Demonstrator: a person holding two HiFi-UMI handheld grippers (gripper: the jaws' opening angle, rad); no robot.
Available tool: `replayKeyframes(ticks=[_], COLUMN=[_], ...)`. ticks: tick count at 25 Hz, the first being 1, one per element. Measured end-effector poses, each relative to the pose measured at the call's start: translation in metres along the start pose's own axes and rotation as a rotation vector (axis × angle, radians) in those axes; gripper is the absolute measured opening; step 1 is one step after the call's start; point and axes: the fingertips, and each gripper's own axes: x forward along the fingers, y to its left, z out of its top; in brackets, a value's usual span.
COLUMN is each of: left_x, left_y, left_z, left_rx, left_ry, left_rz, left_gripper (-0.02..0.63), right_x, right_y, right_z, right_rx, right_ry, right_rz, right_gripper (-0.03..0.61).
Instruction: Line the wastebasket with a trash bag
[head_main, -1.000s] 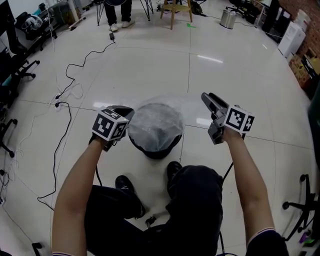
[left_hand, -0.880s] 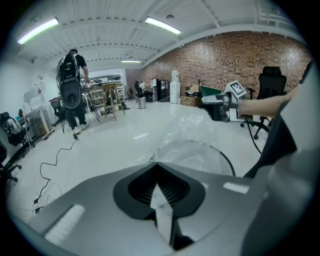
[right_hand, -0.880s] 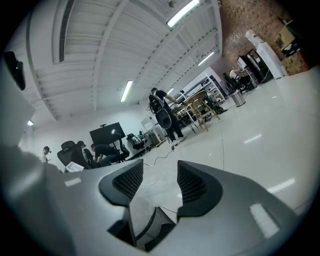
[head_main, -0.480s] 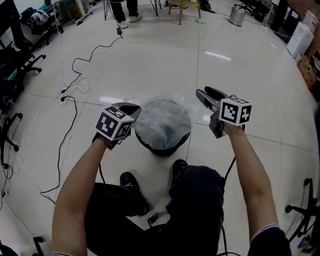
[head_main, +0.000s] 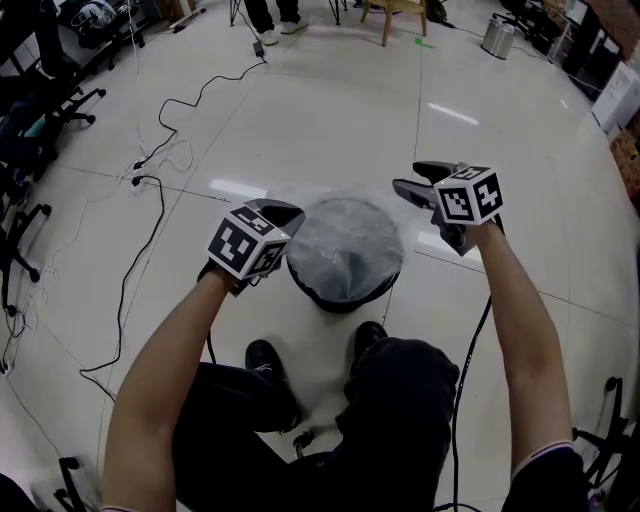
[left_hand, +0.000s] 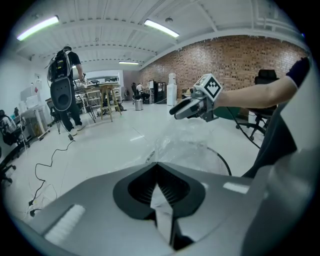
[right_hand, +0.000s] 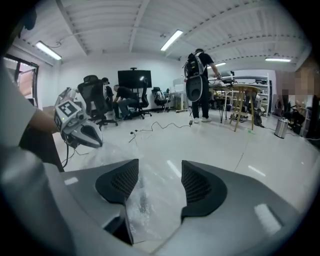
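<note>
Now the right gripper (head_main: 408, 178) has been brought in closer to the far right side of the wastebasket (head_main: 342, 297) than it was a second ago, and it has been turned a little on the way. Its jaws are spread apart, and a loose flap of the clear trash bag (head_main: 345, 240) lies between them but is not squeezed yet. The left gripper (head_main: 283, 211) has been kept in its place at the left side of the rim, and it is clamped tight on a thin fold of the bag. The bag is draped over the mouth of the wastebasket, which stands on the floor (head_main: 300, 130) just in front of the person's shoes (head_main: 264, 356). It can be judged that the left side is held fast while the right side is about to be grabbed, so that the bag can be pulled wide and tucked over the rim. The dark rim is seen only at the near side. At the far side it is hidden under crumpled plastic, so how far the bag is folded down there cannot be told. Plenty of bare floor is left past the wastebasket and to both sides. The cables (head_main: 150, 150) lie well apart on the left. The knees (head_main: 400, 375) are close behind, so little room is left toward the person.
</note>
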Motion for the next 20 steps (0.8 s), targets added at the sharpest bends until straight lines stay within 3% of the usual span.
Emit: replayKeyframes(ticks=[4, 8, 10, 14, 17, 20], left_x=[0.005, 0.009, 0.009, 0.003, 0.001, 0.001], left_y=[0.001, 0.002, 0.002, -0.002, -0.002, -0.004], left_z=[-0.002, -0.005, -0.004, -0.001, 0.001, 0.004], left_rx=[0.002, 0.002, 0.003, 0.005, 0.008, 0.008], left_ry=[0.007, 0.019, 0.022, 0.02, 0.013, 0.005], left_rz=[-0.004, 0.002, 0.005, 0.011, 0.013, 0.01], left_gripper=[0.012, 0.012, 0.012, 0.012, 0.012, 0.012], right_x=[0.013, 0.01, 0.006, -0.003, -0.005, 0.002], right_y=[0.005, 0.015, 0.02, 0.027, 0.029, 0.026], right_z=[-0.021, -0.031, -0.033, -0.027, -0.016, -0.015], right_rx=[-0.064, -0.131, -0.163, -0.218, -0.268, -0.316], right_ry=[0.111, 0.143, 0.153, 0.16, 0.177, 0.228], right_rz=[0.009, 0.011, 0.013, 0.012, 0.009, 0.01], right_gripper=[0.244, 0.06, 0.002, 0.003, 0.157, 0.192])
